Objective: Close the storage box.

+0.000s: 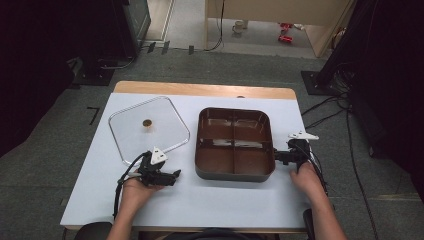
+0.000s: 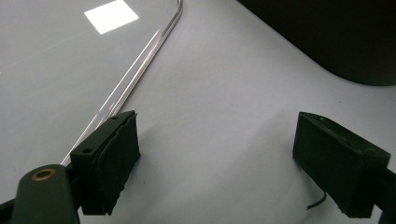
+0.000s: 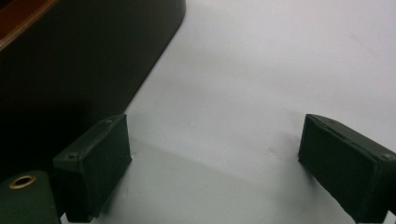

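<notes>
A brown four-compartment tray (image 1: pixel 234 172) sits in the middle of the white table (image 1: pixel 215 200), and nothing lies in its sections. Left of it a clear square lid (image 1: pixel 165 117) with a small brown knob (image 1: pixel 147 122) lies flat. My left gripper (image 1: pixel 175 174) rests low by the lid's near corner, pointing right toward the tray, open with nothing between its jaws. In the left gripper view (image 2: pixel 217 140) the lid's rim (image 2: pixel 140 70) runs past the left jaw and the tray's dark wall (image 2: pixel 336 32) is at upper right. My right gripper (image 1: pixel 276 156) stands open beside the tray's right wall (image 3: pixel 70 60), apart from it, as the right gripper view (image 3: pixel 215 140) shows.
The table's wooden back edge (image 1: pixel 200 89) shows behind the white top. Bare white surface runs along the front of the table between the two hands. Black stands and cables (image 1: pixel 330 107) lie on the grey floor to the right.
</notes>
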